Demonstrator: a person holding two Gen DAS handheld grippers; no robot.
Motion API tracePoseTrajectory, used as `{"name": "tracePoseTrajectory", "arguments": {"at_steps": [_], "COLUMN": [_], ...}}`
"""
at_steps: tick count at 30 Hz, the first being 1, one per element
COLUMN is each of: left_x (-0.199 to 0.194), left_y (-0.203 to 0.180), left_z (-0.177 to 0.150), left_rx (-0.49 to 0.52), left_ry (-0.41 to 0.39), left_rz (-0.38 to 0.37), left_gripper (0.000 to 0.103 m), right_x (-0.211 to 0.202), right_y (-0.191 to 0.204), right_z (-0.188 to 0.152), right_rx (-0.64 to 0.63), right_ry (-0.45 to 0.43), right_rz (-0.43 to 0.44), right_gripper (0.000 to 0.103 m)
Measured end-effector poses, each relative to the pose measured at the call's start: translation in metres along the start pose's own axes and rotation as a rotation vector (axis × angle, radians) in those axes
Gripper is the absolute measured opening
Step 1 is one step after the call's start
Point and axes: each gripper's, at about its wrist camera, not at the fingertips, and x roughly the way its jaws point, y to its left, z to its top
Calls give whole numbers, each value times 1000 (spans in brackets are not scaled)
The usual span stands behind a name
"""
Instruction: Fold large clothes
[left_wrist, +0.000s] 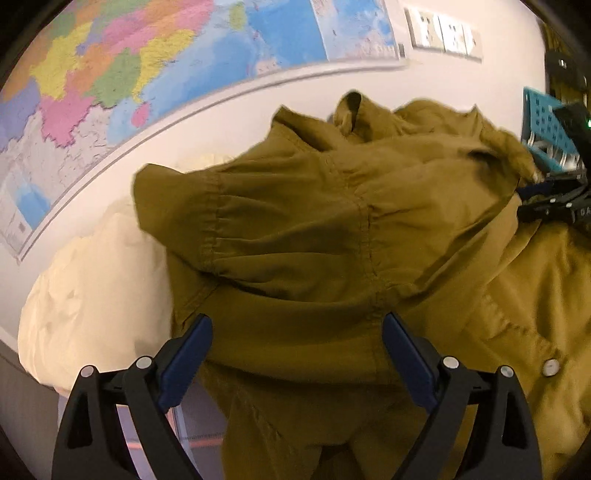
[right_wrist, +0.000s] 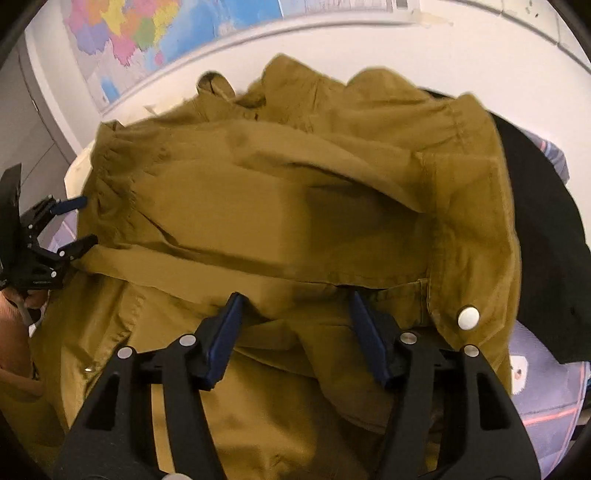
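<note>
A large olive-brown jacket (left_wrist: 332, 221) lies crumpled across the surface and fills both views; a white snap button (right_wrist: 468, 317) shows on its front edge. My left gripper (left_wrist: 297, 321) is open wide just over the jacket's near folds, its blue pads (left_wrist: 192, 354) clear of the cloth. In the right wrist view the left gripper (right_wrist: 83, 221) stands at the jacket's left edge with its fingers apart. My right gripper (right_wrist: 297, 299) is open over a fold of the jacket (right_wrist: 295, 221), without pinching the cloth. It also shows in the left wrist view, where the right gripper (left_wrist: 532, 199) is at the jacket's right side.
A cream pillow (left_wrist: 103, 288) lies left of the jacket against a white wall with a coloured map (left_wrist: 129, 66). A black garment (right_wrist: 546, 240) lies right of the jacket on a pale patterned sheet (right_wrist: 546, 398). A blue perforated crate (left_wrist: 543, 122) stands far right. A person's hand (right_wrist: 14, 332) holds the left gripper.
</note>
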Motion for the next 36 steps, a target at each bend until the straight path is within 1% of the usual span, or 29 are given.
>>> {"name": "tracePoseTrajectory", "arguments": {"at_steps": [2, 4, 5, 7, 12, 15, 16, 19, 20, 22, 23, 25, 28, 29, 31, 35, 36], "left_x": [-16, -30, -34, -43, -52, -53, -55, -61, -63, -67, -70, -72, -74, -76, -79, -86, -87], "left_y": [10, 18, 22, 34, 49, 55, 56, 56, 57, 58, 58, 55, 47, 44, 37, 26, 25], "left_z": [-6, -15, -19, -32, -65, -84, -91, -111, -115, -126, -132, -138, -150, -152, -155, -159, -160], "left_rx": [-42, -66, -79, -128, -199, -245, -255, -281, -291, -321, -330, -335, -341, -326, -302, -283, -283], "left_ry": [-31, -44, -45, -32, 18, 61, 69, 90, 94, 112, 119, 131, 162, 156, 155, 169, 172], "left_rz": [-36, -37, -39, -53, -80, -130, -145, -192, -210, -273, -294, -318, -376, -368, -379, -449, -466], "left_gripper": [91, 91, 91, 91, 91, 91, 91, 91, 91, 91, 91, 91, 92, 93, 94, 94, 94], "right_x": [-20, -47, -55, -78, -114, -133, -138, -144, -145, -145, -144, -142, -139, -138, -137, -132, -131], "right_y": [-3, -7, -9, -16, -40, -56, -61, -70, -72, -73, -71, -66, -60, -57, -52, -40, -37], "right_z": [-2, -10, -13, -29, -75, -106, -116, -141, -149, -166, -173, -180, -188, -188, -189, -189, -190], "right_rx": [16, 44, 56, 106, 240, 335, 363, 421, 436, 465, 466, 466, 455, 446, 428, 380, 372], "right_ry": [-48, -95, -104, -131, -150, -168, -170, -155, -152, -147, -143, -137, -137, -136, -133, -120, -124], "right_rz": [36, 61, 70, 98, 85, 87, 91, 88, 103, 171, 187, 188, 217, 236, 256, 296, 337], "right_gripper": [69, 72, 73, 75, 76, 78, 81, 83, 84, 84, 84, 86, 86, 86, 86, 86, 86]}}
